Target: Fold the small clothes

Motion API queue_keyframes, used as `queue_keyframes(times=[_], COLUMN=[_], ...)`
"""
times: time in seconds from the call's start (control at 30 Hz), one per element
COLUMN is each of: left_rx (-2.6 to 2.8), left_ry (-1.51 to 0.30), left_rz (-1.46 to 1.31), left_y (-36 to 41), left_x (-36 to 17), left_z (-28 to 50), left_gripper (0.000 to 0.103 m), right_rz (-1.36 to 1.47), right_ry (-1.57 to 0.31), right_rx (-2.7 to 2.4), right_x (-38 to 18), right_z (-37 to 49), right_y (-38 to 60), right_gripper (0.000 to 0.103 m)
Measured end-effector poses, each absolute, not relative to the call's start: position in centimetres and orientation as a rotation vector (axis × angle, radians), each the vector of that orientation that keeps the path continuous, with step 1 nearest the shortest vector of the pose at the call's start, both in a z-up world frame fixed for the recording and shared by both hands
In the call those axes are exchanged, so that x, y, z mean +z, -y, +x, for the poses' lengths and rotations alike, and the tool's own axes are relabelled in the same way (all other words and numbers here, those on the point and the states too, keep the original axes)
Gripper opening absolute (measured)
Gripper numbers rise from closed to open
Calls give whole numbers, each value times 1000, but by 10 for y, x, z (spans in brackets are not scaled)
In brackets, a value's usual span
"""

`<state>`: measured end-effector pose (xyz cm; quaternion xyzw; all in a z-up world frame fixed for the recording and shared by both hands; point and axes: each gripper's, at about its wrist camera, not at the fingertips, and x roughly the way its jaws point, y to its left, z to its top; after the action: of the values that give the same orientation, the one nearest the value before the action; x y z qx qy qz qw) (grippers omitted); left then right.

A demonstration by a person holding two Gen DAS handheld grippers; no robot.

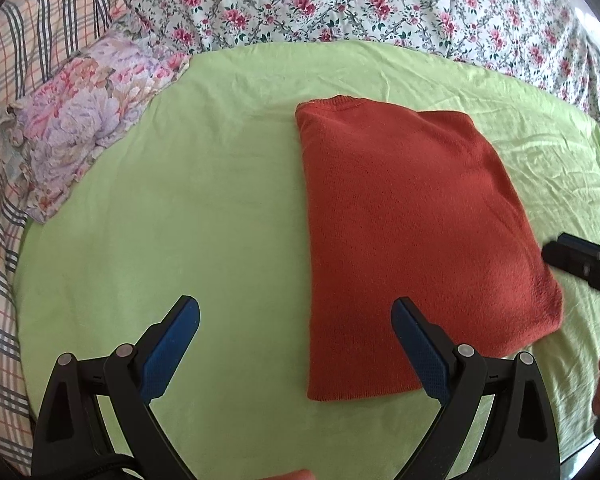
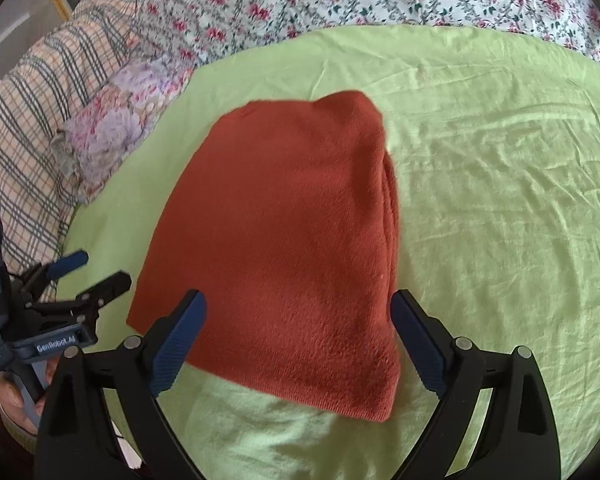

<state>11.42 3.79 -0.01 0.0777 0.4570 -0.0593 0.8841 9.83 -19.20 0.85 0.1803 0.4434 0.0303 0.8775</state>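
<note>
A rust-red knit garment (image 1: 404, 236) lies folded into a flat rectangle on the light green sheet (image 1: 180, 200); it also shows in the right wrist view (image 2: 292, 248). My left gripper (image 1: 296, 312) is open and empty, above the sheet at the garment's near left edge. My right gripper (image 2: 298, 306) is open and empty, hovering over the garment's near end. The right gripper shows at the right edge of the left wrist view (image 1: 580, 260), and the left gripper shows at the left of the right wrist view (image 2: 96, 276).
A floral pillow (image 1: 80, 120) lies at the sheet's left edge. A plaid blanket (image 1: 4, 160) runs along the left side. A flowered quilt (image 1: 380, 0) covers the far side. Green sheet (image 2: 500, 200) spreads to the right of the garment.
</note>
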Motion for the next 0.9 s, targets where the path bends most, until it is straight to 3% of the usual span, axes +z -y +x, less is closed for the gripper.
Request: queue_keyframes(times=[0.13, 0.2, 0.37, 0.4, 0.43, 0.47, 0.6, 0.73, 0.83, 0.9], left_rx=[-160, -181, -199, -203, -205, -204, -206, -211, -203, -197], left_ry=[-983, -995, -1047, -1060, -1072, -1081, -1087, -1099, -1096, -1091], left_rz=[106, 75, -9, -31, -48, -58, -50, -60, -48, -40], left_y=[-39, -39, -39, -40, -41, -41, -36, -34, -37, -40], left_x=[-7, -10, -23, -26, -29, -31, -42, -49, -46, -43], left_z=[130, 141, 170, 175, 180, 183, 186, 188, 186, 182], left_gripper=[97, 97, 97, 97, 97, 97, 98, 99, 99, 99], right_rz=[432, 463, 599, 626, 658, 673, 572, 536, 552, 549], right_ry=[-876, -875, -892, -895, -900, -915, -823, -900, -886, -869], right_rx=[32, 16, -21, -16, 5, 26, -18, -66, -75, -95], right_x=[7, 2, -25, -30, -35, -38, -16, -46, -41, -30], right_z=[122, 147, 204, 210, 217, 222, 203, 213, 212, 204], right_y=[209, 221, 259, 264, 267, 267, 262, 261, 263, 264], right_gripper=[91, 76, 72, 66, 52, 15, 9, 9, 12, 20])
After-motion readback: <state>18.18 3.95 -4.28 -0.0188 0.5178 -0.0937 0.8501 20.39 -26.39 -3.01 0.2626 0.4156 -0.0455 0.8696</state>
